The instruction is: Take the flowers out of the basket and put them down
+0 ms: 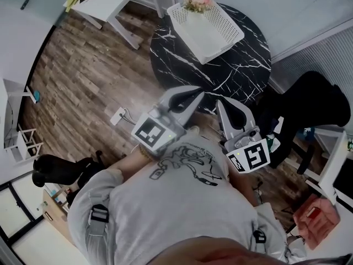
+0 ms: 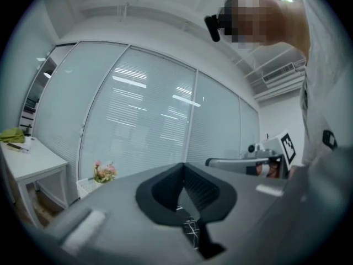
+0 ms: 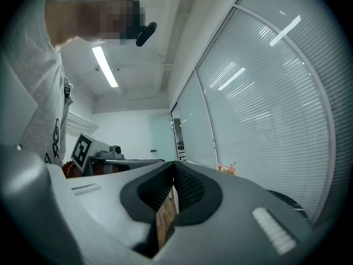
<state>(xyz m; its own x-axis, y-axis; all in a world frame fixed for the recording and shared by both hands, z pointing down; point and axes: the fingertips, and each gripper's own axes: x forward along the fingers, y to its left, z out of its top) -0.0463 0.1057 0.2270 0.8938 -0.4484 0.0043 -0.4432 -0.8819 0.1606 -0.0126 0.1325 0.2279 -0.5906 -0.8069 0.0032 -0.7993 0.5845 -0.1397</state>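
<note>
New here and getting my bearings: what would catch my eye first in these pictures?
A round black marble table sits top centre in the head view, bearing a white basket with pink flowers at its far end. Nearer the person, the left claw and right claw are shut and empty, tips by the table's near edge.

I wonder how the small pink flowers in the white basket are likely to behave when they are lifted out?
The flowers look small and wispy, so they are probably light, floppy and easily crushed. The basket looks like thin perforated plastic, so it may slide or lift off the glossy marble table if stems snag.
</note>
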